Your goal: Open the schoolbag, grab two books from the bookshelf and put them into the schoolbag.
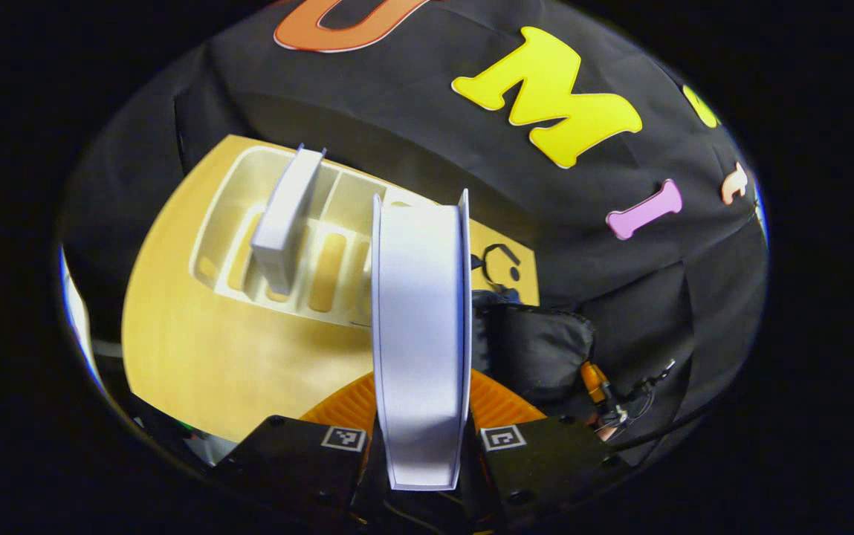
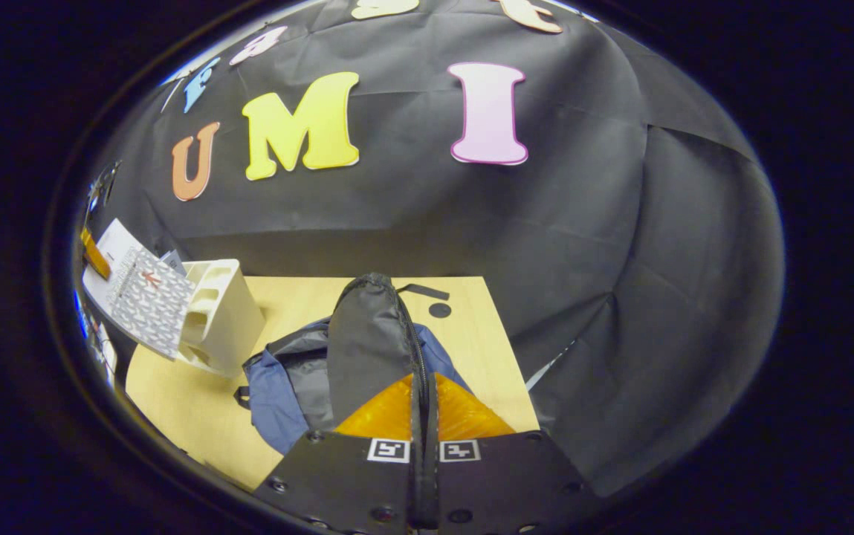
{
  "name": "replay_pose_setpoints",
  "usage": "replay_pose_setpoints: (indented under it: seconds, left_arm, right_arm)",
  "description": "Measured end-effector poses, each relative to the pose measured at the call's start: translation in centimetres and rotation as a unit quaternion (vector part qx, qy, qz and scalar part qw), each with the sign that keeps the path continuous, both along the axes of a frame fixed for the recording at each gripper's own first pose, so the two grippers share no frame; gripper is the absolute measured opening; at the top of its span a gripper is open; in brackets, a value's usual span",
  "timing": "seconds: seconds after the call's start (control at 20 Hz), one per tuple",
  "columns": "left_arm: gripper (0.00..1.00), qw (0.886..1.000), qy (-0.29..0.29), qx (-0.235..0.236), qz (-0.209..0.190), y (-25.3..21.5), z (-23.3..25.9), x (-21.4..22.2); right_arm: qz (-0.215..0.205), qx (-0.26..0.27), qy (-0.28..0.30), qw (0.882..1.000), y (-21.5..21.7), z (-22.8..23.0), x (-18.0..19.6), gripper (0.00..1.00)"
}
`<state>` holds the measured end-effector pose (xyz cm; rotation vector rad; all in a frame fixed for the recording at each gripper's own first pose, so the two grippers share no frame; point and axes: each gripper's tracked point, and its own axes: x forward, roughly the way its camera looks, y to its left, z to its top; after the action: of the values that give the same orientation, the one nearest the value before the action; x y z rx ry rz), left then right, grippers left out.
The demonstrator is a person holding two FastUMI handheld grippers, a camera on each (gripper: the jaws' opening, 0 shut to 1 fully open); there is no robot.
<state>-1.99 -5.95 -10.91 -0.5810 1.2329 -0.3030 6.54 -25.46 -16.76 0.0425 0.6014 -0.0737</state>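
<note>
In the left gripper view the left tongs [image 1: 421, 438] are closed on a white book [image 1: 421, 327], with one orange finger [image 1: 345, 409] pressed against each cover; the book stands on edge, its spine and page block facing the camera, and it is lifted above the wooden desk [image 1: 204, 357]. Behind the book lies the cream bookshelf [image 1: 285, 238], and a second white book [image 1: 287, 219] stands tilted in one of its slots. Just beside the held book, on the side away from the bookshelf, a dark part of the schoolbag [image 1: 538, 342] shows, with the other gripper beyond it. In the right gripper view the right tongs [image 2: 424, 423] are closed on a dark fold of the schoolbag [image 2: 367, 349] along its zipper, holding that flap up above the desk [image 2: 189, 416]. The bag's blue body rests on the desk next to the bookshelf [image 2: 218, 319]. Against the far side of the bookshelf from the bag, the patterned cover of a book [image 2: 146, 297] faces the camera.
</note>
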Motion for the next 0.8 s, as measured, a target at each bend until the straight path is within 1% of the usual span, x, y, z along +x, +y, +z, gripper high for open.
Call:
replay_pose_setpoints:
  seconds: [0.05,0.1,0.15,0.35,0.4,0.45,0.5,0.55,0.6,0.7,0.8]
  left_arm:
    - [0.46,1.000,0.002,-0.013,-0.003,-1.5,-1.2,-0.7]
    - [0.46,1.000,0.003,-0.020,-0.009,-3.2,-2.5,-1.2]
    - [0.42,1.000,0.003,-0.027,-0.014,-4.9,-3.9,-1.8]
    - [0.42,0.996,0.032,-0.080,-0.019,-12.3,-8.3,-4.2]
    - [0.42,0.996,0.031,-0.084,-0.020,-13.7,-9.6,-4.3]
    - [0.37,0.996,0.023,-0.082,-0.023,-14.8,-11.0,-4.2]
    - [0.42,0.997,0.010,-0.077,-0.029,-15.6,-12.3,-4.0]
    - [0.42,0.997,0.001,-0.076,-0.035,-16.4,-13.3,-3.9]
    - [0.42,0.996,-0.001,-0.084,-0.034,-17.4,-13.9,-3.8]
    - [0.42,0.993,0.004,-0.119,-0.021,-19.4,-15.2,-3.5]
    - [0.42,0.991,0.010,-0.134,-0.010,-20.9,-16.7,-3.1]
  right_arm:
    - [-0.001,0.003,0.000,1.000,0.2,0.0,0.0,0.00]
    - [-0.005,0.005,0.001,1.000,0.2,0.1,0.0,0.00]
    - [-0.008,0.010,0.000,1.000,0.2,0.0,0.1,0.00]
    - [-0.020,0.026,0.008,0.999,-0.2,-0.5,-0.1,0.00]
    - [-0.021,0.028,0.009,0.999,-0.3,-0.5,-0.1,0.00]
    - [-0.022,0.026,0.010,0.999,-0.4,-0.5,0.0,0.00]
    - [-0.022,0.026,0.010,0.999,-0.5,-0.5,0.1,0.00]
    - [-0.021,0.027,0.011,0.999,-0.4,-0.5,0.1,0.00]
    - [-0.020,0.026,0.012,0.999,-0.5,-0.4,0.1,0.00]
    - [-0.015,0.026,0.011,0.999,-0.5,-0.2,0.3,0.00]
    - [-0.012,0.028,0.014,0.999,-0.6,0.1,0.4,0.00]
